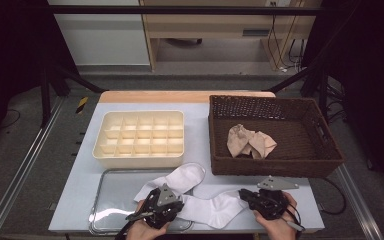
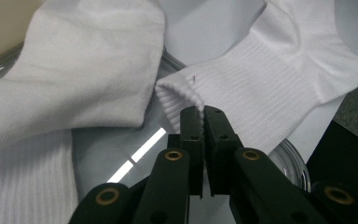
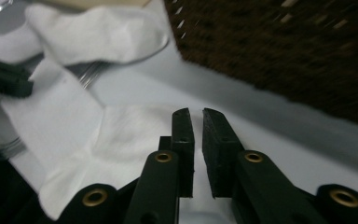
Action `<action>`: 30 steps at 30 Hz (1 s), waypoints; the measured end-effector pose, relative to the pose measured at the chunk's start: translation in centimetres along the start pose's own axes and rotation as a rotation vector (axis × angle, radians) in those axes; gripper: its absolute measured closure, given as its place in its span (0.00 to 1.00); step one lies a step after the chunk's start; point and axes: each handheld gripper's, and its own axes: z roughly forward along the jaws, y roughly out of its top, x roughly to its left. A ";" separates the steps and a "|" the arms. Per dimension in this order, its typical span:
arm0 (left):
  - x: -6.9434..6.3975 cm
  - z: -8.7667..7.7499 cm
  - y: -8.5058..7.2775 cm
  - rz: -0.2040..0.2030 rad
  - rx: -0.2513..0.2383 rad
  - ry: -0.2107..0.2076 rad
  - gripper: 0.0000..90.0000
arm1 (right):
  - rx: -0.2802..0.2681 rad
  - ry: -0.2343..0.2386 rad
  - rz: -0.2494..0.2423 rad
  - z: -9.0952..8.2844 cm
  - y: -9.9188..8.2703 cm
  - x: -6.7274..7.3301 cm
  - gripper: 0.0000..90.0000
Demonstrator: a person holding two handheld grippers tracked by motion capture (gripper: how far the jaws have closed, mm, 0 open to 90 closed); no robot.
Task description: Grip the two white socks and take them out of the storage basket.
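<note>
Closest to the lens, at the table's (image 1: pixel 200 107) near edge, both of my hand-held grippers work a pair of white socks. From there I go down by size — the pale table first, then the dark wicker basket (image 1: pixel 330 150) at its right rear, with a crumpled beige cloth (image 1: pixel 250 141) lying on its floor. Left of the basket sits the cream divider box (image 1: pixel 139 157), its grid of small compartments bare. In front of that box lies the metal tray (image 1: pixel 102 200), shiny and shallow, running to the near edge.

One white sock (image 1: pixel 182 179) lies across the tray's far right corner, its toe end spilling onto the table toward the basket. The second white sock (image 1: pixel 215 210) lies nearer me, stretched from the tray's right rim out across the table between my two hands.

My left gripper (image 2: pixel 203 112) has its jaws pinched on the ribbed cuff of that second sock — in the left gripper view the cuff edge disappears between the two black pads, with the tray beneath. My right gripper (image 3: pixel 196 122) sits at the sock's other end, near the basket's front wall; its jaws stand a narrow slit apart and I see no fabric caught between them, the sock lying just beyond and to the left of the tips. That view is blurred.
</note>
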 end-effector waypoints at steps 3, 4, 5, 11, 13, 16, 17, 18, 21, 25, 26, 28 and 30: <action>-0.1 0.0 0.0 0.002 -0.001 0.004 0.96 | -0.042 -0.061 -0.004 -0.7 0.1 -0.7 0.84; -0.1 0.0 0.0 0.001 -0.002 0.004 0.96 | -0.047 -0.078 0.000 -0.6 0.1 -1.1 0.82; -0.1 0.0 0.0 0.001 -0.002 0.004 0.96 | -0.036 -0.087 0.009 -0.4 -0.1 -1.5 0.80; -0.1 0.1 0.0 0.001 -0.007 0.012 0.96 | -0.006 -0.126 0.012 0.5 -0.4 -2.8 0.68; -0.1 0.1 0.0 -0.002 -0.009 0.014 0.96 | -0.036 -0.125 0.008 0.5 -0.1 -2.9 0.69; 0.0 0.1 0.0 -0.007 -0.012 0.013 0.96 | -0.080 -0.123 -0.012 0.0 0.4 -2.4 0.70; 0.0 0.1 0.0 -0.009 -0.015 0.015 0.96 | -0.072 -0.123 -0.015 0.0 0.4 -2.2 0.71; -0.1 0.1 0.0 -0.012 -0.018 0.018 0.96 | -0.043 -0.119 -0.011 0.2 0.2 -2.0 0.71; -0.1 0.0 -0.1 -0.018 -0.025 0.025 0.96 | 0.019 -0.116 0.000 0.9 -0.4 -2.2 0.71; -0.3 0.1 -0.1 -0.026 -0.031 0.032 0.96 | 0.068 -0.128 0.013 1.5 -0.6 -3.0 0.75; -0.3 0.1 -0.1 -0.028 -0.031 0.032 0.96 | 0.078 -0.128 0.013 1.7 -0.7 -3.1 0.80; -0.3 0.1 -0.1 -0.032 -0.035 0.037 0.96 | 0.116 -0.128 0.008 1.9 -0.6 -3.2 0.92; -0.4 0.2 0.0 -0.032 -0.039 0.040 0.96 | 0.120 -0.131 0.012 1.7 -0.4 -3.2 0.96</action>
